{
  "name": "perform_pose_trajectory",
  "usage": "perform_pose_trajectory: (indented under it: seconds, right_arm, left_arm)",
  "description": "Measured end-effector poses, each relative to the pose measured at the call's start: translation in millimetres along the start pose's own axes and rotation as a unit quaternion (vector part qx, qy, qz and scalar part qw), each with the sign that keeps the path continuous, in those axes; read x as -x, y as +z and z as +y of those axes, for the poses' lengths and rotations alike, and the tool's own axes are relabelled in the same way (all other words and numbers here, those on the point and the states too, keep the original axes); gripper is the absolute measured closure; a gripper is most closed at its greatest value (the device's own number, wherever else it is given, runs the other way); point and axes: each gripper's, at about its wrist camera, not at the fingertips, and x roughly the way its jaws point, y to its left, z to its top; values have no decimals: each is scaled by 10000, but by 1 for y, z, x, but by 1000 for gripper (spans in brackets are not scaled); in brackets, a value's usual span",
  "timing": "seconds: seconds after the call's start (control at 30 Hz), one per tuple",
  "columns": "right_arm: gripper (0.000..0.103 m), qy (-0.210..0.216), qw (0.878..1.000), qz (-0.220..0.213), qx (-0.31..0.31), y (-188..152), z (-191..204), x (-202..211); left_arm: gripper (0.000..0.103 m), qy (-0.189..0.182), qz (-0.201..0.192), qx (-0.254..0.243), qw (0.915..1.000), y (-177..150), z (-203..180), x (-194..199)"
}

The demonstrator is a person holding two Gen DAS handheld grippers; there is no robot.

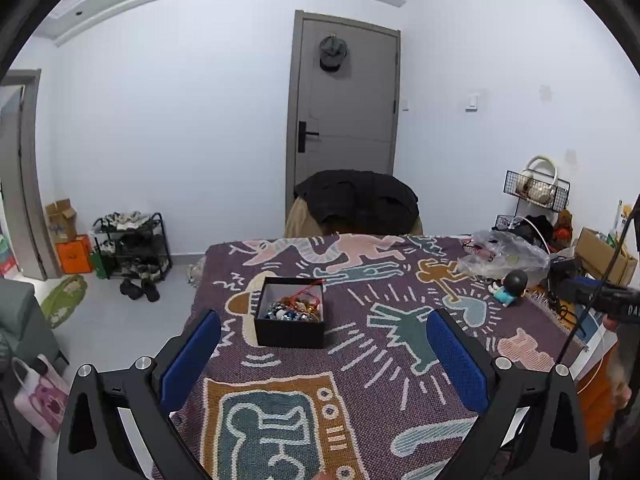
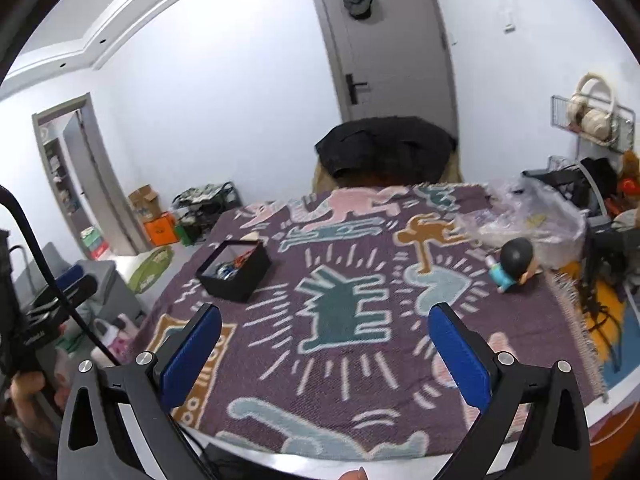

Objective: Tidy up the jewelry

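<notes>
Left gripper (image 1: 324,354): fingers spread wide, empty, above surface (image 1: 360,360).
Right gripper (image 2: 325,348): fingers released, empty.
Jewelry box (image 1: 291,318): lidless, mid-left, beads inside.

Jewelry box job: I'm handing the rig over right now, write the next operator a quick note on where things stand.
Left claw: open, empty, above the patterned blanket, pointed at the black jewelry box.
Right claw: open, empty, above the blanket; box sits ahead to its left.
Box: lid off, upright, holding a tangled heap of beads and a red cord.
Done: no sorted pieces visible outside the box.
Left: pick pieces out and organize them. The doll and plastic bag are clutter.
</notes>
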Motion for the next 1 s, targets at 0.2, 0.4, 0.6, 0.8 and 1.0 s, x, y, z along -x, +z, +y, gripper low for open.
perform_pose_trajectory:
  seconds: [0.2, 0.4, 0.6, 0.8, 1.0]
  right_arm:
    - [0, 54, 10000, -51, 0, 2, 1, 4]
    - [0, 21, 9999, -126, 114, 1, 8, 5]
    - [0, 80, 9998, -77, 170, -1, 11, 2]
    - [0, 73, 9998, -98, 151, -1, 9, 2]
    - [0, 13, 9997, -219, 148, 2, 8, 10]
  left_arm:
    - [0, 30, -50, 104, 9999, 0, 6, 8]
    - [0, 86, -79, 145, 9998, 1, 10, 9]
    - [0, 131, -86, 183, 9997, 1, 14, 10]
    - [0, 165, -86, 157, 9997, 0, 15, 9]
    - [0, 134, -69, 187, 9997, -1, 16, 9]
